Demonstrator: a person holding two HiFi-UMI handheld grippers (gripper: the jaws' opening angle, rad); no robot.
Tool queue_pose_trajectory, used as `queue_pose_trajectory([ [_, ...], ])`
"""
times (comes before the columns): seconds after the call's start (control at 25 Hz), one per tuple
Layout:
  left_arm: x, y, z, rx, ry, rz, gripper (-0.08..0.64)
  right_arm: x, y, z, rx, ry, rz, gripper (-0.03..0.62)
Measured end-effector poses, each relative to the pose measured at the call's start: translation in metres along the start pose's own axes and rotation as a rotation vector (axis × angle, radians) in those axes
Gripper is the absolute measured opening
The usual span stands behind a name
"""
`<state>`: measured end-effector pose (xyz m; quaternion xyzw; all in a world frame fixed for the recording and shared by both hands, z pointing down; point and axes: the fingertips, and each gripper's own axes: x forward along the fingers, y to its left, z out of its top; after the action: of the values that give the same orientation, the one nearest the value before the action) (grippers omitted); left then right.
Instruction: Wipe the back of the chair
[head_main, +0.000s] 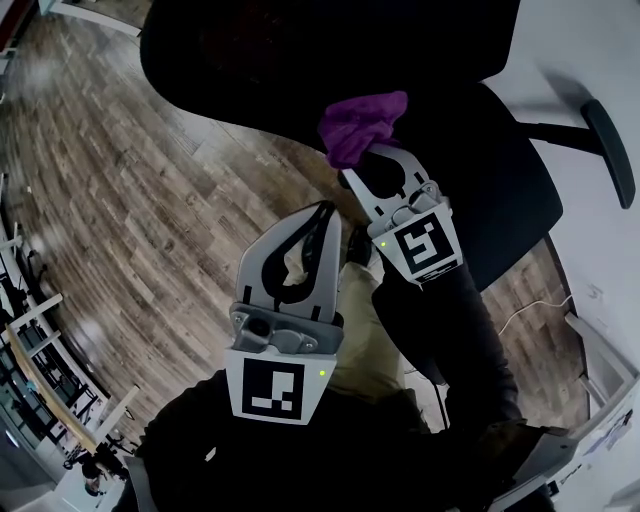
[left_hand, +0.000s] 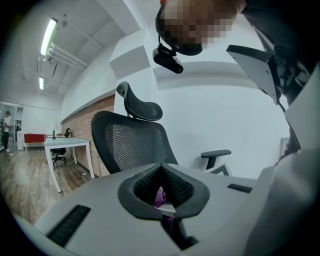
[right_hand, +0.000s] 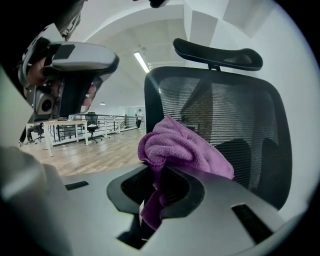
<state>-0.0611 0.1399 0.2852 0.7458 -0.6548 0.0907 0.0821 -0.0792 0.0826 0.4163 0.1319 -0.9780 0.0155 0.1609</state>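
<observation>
The black mesh office chair (head_main: 300, 60) fills the top of the head view. Its back (right_hand: 225, 125) and headrest (right_hand: 217, 55) stand close in front of my right gripper. That right gripper (head_main: 375, 150) is shut on a bunched purple cloth (right_hand: 175, 147), whose wad (head_main: 360, 125) is right at the chair back; whether it touches I cannot tell. My left gripper (head_main: 325, 210) hangs lower and to the left, shut, with nothing held. It points up at the chair back (left_hand: 130, 142), a little way off. A bit of purple shows through the gap between its jaws.
Wooden floor (head_main: 130, 200) spreads to the left of the chair. The chair's armrest (head_main: 610, 150) sticks out at right, near a white wall. A white desk (left_hand: 67, 145) stands beyond the chair, and a person (left_hand: 6, 130) is far off at left.
</observation>
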Motion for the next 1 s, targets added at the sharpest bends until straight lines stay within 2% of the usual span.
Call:
queue_pose_trajectory([
  [0.48,0.029,-0.005,0.002,0.005,0.019,-0.012,0.009,-0.001,-0.021,0.001,0.040,-0.027,0.010,0.044],
  [0.72,0.043,-0.011,0.003,0.013,0.029,-0.018,0.009,-0.002,-0.029,0.003,-0.029,-0.025,0.038,0.044],
  [1.0,0.058,-0.015,0.011,0.016,0.024,-0.008,0.009,-0.003,-0.032,0.005,-0.031,-0.026,0.072,0.044],
])
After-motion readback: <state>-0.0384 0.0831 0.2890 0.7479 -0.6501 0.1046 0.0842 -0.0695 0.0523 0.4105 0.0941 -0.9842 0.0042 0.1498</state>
